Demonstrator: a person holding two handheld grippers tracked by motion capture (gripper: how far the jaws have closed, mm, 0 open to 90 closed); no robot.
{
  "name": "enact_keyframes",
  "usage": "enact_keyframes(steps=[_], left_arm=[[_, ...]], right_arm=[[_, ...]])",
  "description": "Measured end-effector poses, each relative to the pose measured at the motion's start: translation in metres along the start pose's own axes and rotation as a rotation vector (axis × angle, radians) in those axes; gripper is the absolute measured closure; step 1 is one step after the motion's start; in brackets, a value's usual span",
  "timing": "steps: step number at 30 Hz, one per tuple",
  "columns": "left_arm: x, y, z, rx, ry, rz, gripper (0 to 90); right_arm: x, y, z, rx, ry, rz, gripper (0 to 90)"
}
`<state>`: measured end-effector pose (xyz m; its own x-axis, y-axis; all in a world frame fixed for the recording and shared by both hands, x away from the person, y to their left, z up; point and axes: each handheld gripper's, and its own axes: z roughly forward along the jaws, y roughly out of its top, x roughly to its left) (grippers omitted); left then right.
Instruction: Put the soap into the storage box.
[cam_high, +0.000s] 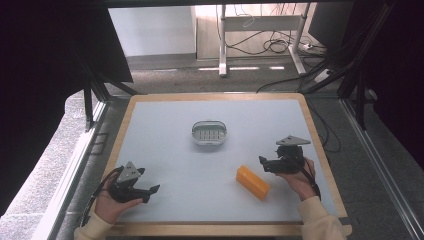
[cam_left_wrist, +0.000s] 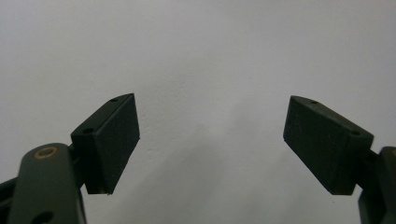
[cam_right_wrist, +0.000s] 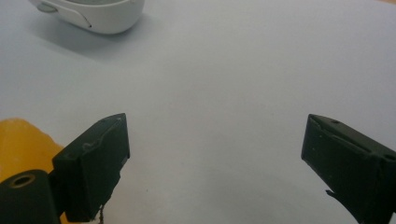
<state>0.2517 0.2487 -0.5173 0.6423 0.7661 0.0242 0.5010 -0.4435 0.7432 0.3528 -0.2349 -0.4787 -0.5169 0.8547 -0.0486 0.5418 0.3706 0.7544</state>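
An orange block (cam_high: 252, 182) lies on the pale table top (cam_high: 165, 130), right of the middle and near the front. A small white oval dish (cam_high: 209, 132) with a ribbed inside sits at the table's centre. My right gripper (cam_high: 263, 162) rests at the right, just right of the block, pointing left. In the right gripper view my right gripper (cam_right_wrist: 215, 158) stands open with bare table between its pads, the orange block (cam_right_wrist: 21, 144) at the left edge and the white dish (cam_right_wrist: 93, 14) at the top. My left gripper (cam_high: 154, 190) lies at the front left, and in its own view my left gripper (cam_left_wrist: 210, 140) is open over bare table.
A wooden rim (cam_high: 215, 96) frames the table. Black frame posts (cam_high: 92, 100) stand at both sides. Beyond the far edge lie floor cables (cam_high: 270, 45) and desk legs.
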Motion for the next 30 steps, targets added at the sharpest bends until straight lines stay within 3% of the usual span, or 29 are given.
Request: enact_keyframes(steps=[7, 15, 18, 23, 30], left_arm=[[-0.001, -0.005, -0.002, 0.001, 0.005, 0.007, 18.5], [-0.003, -0.006, -0.008, -0.022, 0.003, 0.007, 18.7], [-0.002, -0.005, -0.007, -0.018, 0.004, 0.005, 18.7], [-0.001, -0.007, -0.003, -0.005, 0.009, 0.007, 18.6], [-0.004, -0.007, -0.006, -0.009, 0.007, 0.008, 18.7]], right_arm=[[-0.004, -0.006, -0.005, 0.027, 0.007, 0.015, 11.2], [0.001, -0.001, -0.023, 0.0, 0.019, 0.008, 13.8], [0.001, -0.001, -0.023, 0.012, 0.031, -0.007, 15.0], [-0.002, -0.001, -0.023, 0.011, 0.083, 0.024, 15.5], [-0.005, -0.002, -0.028, 0.013, 0.067, 0.015, 16.4]])
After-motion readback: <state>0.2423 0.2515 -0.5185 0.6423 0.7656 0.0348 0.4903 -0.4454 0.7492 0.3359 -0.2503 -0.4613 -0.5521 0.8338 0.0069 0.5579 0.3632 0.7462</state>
